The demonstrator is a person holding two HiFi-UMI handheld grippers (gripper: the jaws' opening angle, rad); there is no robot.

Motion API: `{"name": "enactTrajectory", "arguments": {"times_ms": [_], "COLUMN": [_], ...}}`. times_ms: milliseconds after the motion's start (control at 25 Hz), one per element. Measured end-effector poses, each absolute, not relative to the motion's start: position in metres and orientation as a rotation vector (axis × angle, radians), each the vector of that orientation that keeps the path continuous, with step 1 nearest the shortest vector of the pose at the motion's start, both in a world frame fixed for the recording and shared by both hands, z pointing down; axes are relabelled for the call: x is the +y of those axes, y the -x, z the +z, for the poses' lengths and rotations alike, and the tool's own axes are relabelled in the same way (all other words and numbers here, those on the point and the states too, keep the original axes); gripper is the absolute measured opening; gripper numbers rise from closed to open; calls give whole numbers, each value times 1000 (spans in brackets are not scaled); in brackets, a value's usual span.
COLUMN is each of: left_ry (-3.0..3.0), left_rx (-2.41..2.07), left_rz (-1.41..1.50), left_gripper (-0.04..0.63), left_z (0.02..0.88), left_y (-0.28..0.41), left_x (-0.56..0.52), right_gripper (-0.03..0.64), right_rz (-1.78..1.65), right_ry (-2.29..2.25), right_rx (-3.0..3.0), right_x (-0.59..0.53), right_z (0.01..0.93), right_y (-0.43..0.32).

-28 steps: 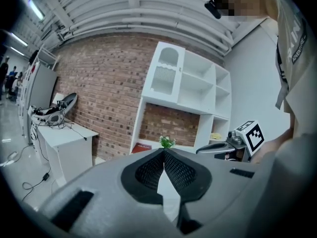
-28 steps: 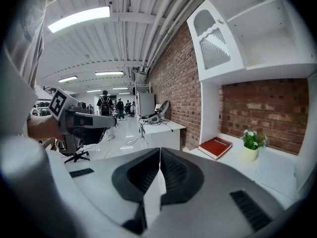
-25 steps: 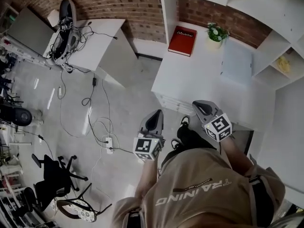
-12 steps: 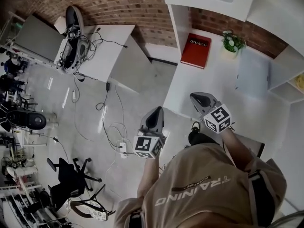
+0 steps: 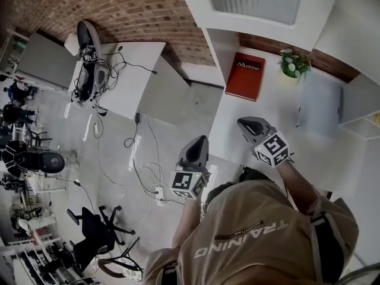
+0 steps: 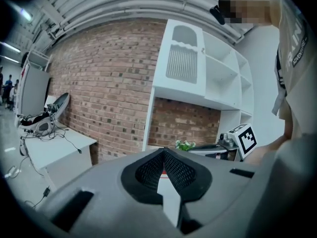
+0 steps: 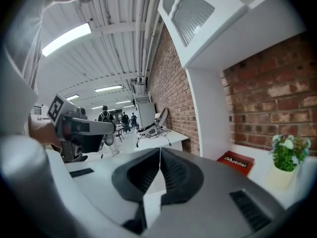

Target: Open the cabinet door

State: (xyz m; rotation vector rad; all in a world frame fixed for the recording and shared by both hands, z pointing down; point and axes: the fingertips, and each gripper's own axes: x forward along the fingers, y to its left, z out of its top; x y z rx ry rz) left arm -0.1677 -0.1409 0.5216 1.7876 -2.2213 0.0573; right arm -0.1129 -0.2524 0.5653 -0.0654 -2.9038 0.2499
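Against the brick wall (image 5: 148, 5), the cabinet door (image 5: 255, 2) hangs well above left gripper (image 5: 198, 142) and right gripper (image 5: 244, 124), jaws together, empty.

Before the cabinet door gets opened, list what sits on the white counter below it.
A red book lies flat and a potted plant stands beside it on the counter. The right tool and the person's forearm cover part of its near side.

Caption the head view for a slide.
Person at the white counter, left hand-held gripper and right hand-held gripper both shut; red book, potted plant, cabinet door ahead.
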Motion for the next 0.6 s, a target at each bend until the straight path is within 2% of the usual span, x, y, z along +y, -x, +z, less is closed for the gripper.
{"name": "enactTrajectory", "arguments": {"times_ms": [360, 600], "left_ry": [-2001, -2209], "left_rx": [-2057, -1862], "left_rz": [47, 60], "left_gripper": [9, 9], "left_z": [522, 517], "left_y": [184, 186], "left_x": [-205, -239], "right_gripper": [14, 14], "right_rz": [266, 260], "right_ry": [-171, -505], "right_rx": [-2880, -2825], "right_x": [-290, -314], "right_z": [575, 574], "right_y": [102, 82]}}
